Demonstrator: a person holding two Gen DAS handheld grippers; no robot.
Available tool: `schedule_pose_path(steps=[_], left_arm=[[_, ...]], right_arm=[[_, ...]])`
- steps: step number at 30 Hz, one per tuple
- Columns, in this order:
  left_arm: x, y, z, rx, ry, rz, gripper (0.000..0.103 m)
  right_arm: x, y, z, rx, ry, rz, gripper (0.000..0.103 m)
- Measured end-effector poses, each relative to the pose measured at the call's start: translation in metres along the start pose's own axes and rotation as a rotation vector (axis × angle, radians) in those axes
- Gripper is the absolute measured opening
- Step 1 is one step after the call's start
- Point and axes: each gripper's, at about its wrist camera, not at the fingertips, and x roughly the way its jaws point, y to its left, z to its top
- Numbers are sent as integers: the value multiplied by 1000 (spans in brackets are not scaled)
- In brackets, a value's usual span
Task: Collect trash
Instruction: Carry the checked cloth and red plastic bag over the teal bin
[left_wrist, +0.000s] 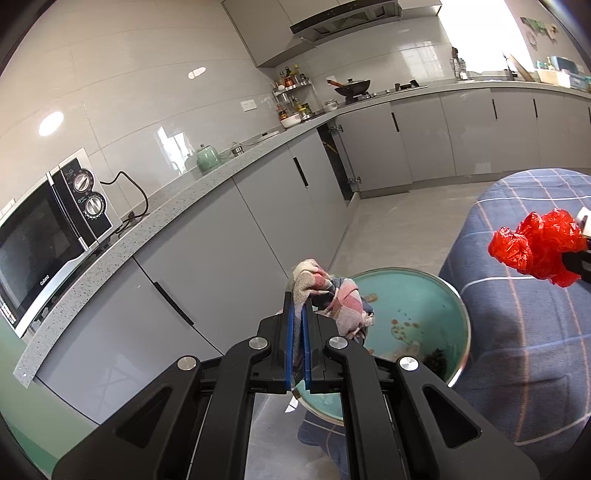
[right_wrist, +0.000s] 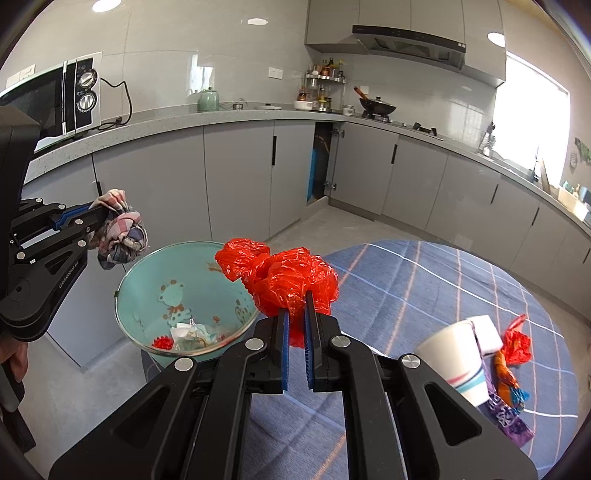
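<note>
Red plastic bag (right_wrist: 284, 280) pinched in right jaws — checked cloth (left_wrist: 332, 291) in left jaws

Table (right_wrist: 424, 280) w/ blue plaid cloth, thin white + pink lines, round edge. Landmark = paper cup (right_wrist: 456, 360): white w/ teal/pink stripe band, lying tipped on the cloth, mouth facing away from cam. Touching the cup's far side: white folded tissue/paper (right_wrist: 487, 332). Just beyond that: small red plastic scrap (right_wrist: 517, 343). Tucked under/beside the cup: orange-blue snack wrapper (right_wrist: 508, 380) and purple wrapper (right_wrist: 509, 417), partly overlapping each other. Rest of cloth left of the cup bare. Grey tile floor (right_wrist: 354, 229) beyond the table. Floor carries teal bin (right_wrist: 147, 295), well left of the cup, just off the table edge; base hidden.
</note>
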Motion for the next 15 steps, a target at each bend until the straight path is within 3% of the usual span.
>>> schedule_pose_path(steps=[15], left_arm=[[30, 5, -3, 7, 34, 9, 4]], right_arm=[[34, 19, 10, -23, 28, 41, 8]])
